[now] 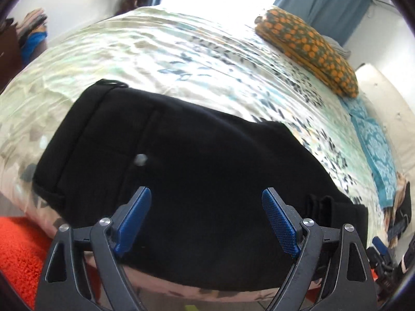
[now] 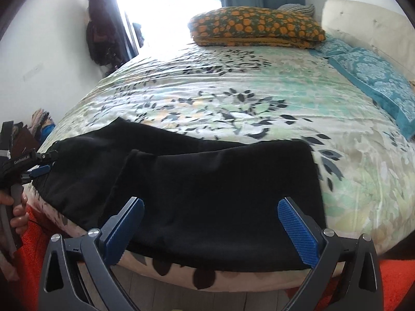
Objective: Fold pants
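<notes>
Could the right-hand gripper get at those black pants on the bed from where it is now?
Probably yes. The right gripper hangs open just above the near edge of the black pants, with nothing between its blue pads and the cloth. The left gripper is off at the far end.

Daylight floods in from the blown-out window (image 2: 166, 7) behind the bed (image 2: 233, 98), leaving the black pants (image 1: 181, 160) detailless, the left wrist view motion-smeared, and both fisheye views curved with dark corners.
</notes>
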The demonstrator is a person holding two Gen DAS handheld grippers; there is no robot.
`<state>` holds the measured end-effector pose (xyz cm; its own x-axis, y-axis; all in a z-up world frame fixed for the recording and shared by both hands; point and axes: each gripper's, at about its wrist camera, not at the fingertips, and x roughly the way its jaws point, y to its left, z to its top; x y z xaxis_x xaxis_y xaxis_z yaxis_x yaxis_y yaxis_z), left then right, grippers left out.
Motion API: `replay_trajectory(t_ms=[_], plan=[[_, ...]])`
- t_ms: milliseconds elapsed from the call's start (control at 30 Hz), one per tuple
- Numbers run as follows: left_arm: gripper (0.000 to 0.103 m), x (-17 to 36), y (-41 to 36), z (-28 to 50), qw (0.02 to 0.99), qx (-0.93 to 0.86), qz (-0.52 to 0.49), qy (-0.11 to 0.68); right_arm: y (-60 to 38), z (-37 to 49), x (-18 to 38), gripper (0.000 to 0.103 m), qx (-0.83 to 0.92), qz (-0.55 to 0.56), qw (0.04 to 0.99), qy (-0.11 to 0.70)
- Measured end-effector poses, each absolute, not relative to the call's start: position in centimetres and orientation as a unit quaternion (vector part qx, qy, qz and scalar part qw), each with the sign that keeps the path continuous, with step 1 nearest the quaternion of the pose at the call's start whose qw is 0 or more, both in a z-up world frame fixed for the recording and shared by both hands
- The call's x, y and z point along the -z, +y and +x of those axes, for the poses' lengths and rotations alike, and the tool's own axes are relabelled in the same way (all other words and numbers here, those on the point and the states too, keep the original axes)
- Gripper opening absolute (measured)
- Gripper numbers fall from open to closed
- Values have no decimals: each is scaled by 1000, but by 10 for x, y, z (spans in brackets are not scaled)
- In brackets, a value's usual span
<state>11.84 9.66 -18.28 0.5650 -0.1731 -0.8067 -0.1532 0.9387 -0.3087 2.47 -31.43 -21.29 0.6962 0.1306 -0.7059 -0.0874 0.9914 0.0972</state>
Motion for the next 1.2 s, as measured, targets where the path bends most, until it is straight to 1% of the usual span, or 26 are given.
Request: replay_trajectory(t_ms=[133,233,267,367,433,500,567,633,700,800,900,933,1000,1100,1200], plan=[[89,176,114,112,874,-7,-182,451,-245,58,229,103,-107,-52,896,427],[89,174,121,110,877,-17,-177,447,-205,76,262,102,-122,-104,862,481],[89,174,127,108,877,-23,-181,445,-197,76,270,102,-129,-112,856,487],[89,166,167,106,879,-29,-210,428,-194,59,262,102,-124,-113,875,454],[94,157,198,110,881,-33,-228,412,-201,47,244,102,-128,-114,889,424],[96,152,235,115,881,-52,-249,399,-210,34,227,102,-130,-105,905,391],[97,160,271,122,862,-48,-298,407,-220,28,219,103,-126,-87,913,378],[97,183,294,133,828,-29,-343,443,-229,27,219,102,-125,-58,915,380],[97,208,293,140,805,-15,-343,485,-232,32,223,102,-122,-38,911,392],[96,240,267,148,784,23,-303,541,-230,36,227,102,-123,-32,905,406],[97,237,233,152,801,51,-221,554,-223,32,226,102,-132,-41,906,400],[98,237,225,155,800,77,-214,555,-221,31,225,102,-134,-47,907,397],[98,236,217,159,801,74,-200,559,-218,28,225,102,-138,-53,908,393],[98,242,224,163,794,75,-232,557,-217,30,228,102,-140,-50,906,397],[98,239,250,162,781,86,-334,520,-219,28,227,102,-142,-45,907,395]])
